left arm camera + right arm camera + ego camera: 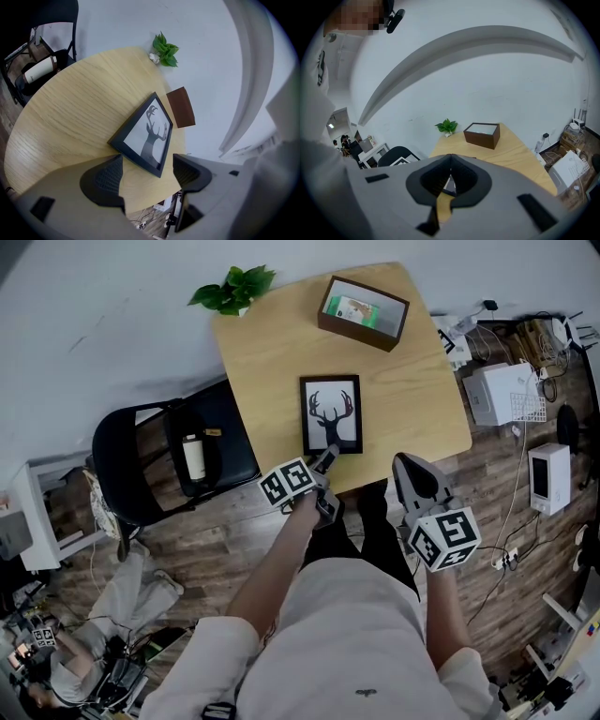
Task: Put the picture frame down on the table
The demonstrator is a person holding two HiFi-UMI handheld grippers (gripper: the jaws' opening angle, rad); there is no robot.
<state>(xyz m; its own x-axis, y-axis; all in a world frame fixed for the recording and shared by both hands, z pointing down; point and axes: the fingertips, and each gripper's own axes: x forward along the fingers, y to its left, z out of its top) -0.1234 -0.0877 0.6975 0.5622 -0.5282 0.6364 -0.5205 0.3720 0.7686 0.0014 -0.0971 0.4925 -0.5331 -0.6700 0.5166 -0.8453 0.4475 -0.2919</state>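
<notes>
White shirt (pixel 356 634), grey right hand-held gripper (pixel 407 465)

Pale, matt wood-grain table (pixel 272 352), smooth black-edged picture frame (pixel 331 414), dark brown wood-look box (pixel 363 312), grey-brown plank floor (pixel 197 540), chair (pixel 127 460) with black padded seat.

Wooden table (pixel 272 362), picture frame (pixel 331 414), brown box (pixel 363 313), plant (pixel 232 289)

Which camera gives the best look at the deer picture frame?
The head view: the picture frame lies flat on the table, seen almost square-on. The left gripper view shows it whole too, but slanted. In the right gripper view the shut right tool hides nearly all of it.
</notes>
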